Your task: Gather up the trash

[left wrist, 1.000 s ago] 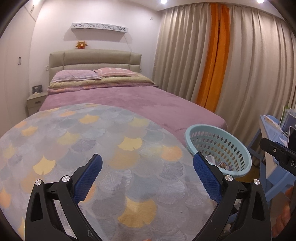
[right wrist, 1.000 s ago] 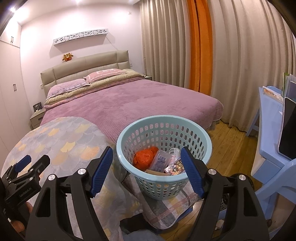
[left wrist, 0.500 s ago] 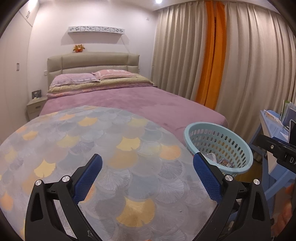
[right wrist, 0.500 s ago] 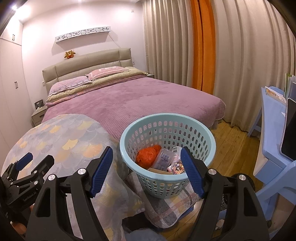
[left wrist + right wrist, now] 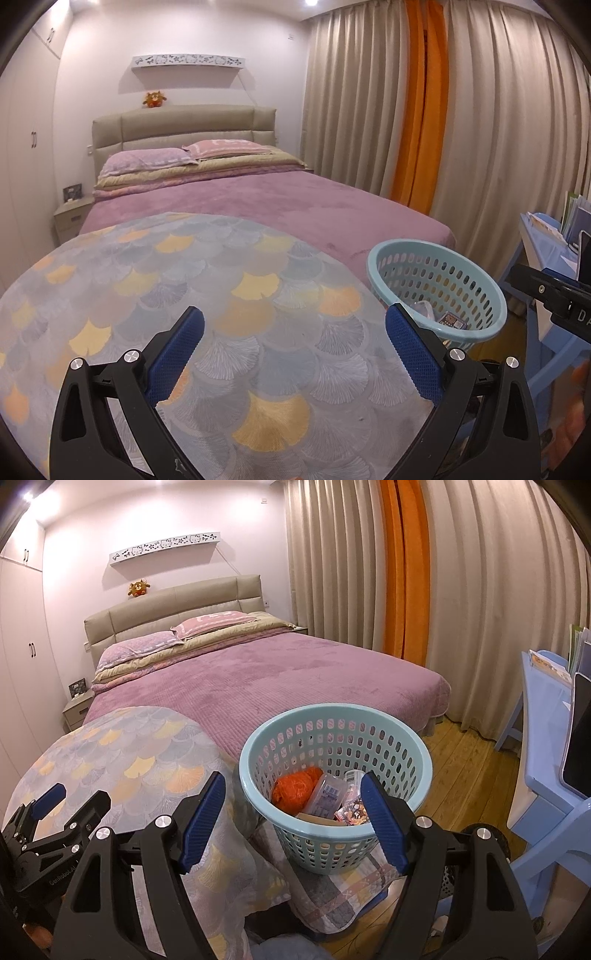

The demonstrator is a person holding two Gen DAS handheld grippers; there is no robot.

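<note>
A light blue perforated basket [image 5: 421, 764] stands to the right of a table covered by a fan-pattern cloth [image 5: 221, 314]. It holds trash: an orange crumpled lump [image 5: 293, 788], a clear plastic container [image 5: 327, 794], a colourful wrapper [image 5: 352, 808]. The basket also shows in the left wrist view [image 5: 491, 291]. My left gripper [image 5: 294, 343] is open and empty above the cloth. My right gripper [image 5: 293, 810] is open and empty, just in front of the basket. No trash shows on the cloth.
A bed with a purple cover [image 5: 288, 675] lies behind the table. Beige and orange curtains [image 5: 406, 572] hang at the right. A blue desk and chair [image 5: 546, 738] stand at the far right on a wooden floor [image 5: 465, 764]. A nightstand [image 5: 72, 218] stands at the left.
Both views have drifted slightly: the basket sits a little lower and further right in each. Both grippers stay open and empty.
</note>
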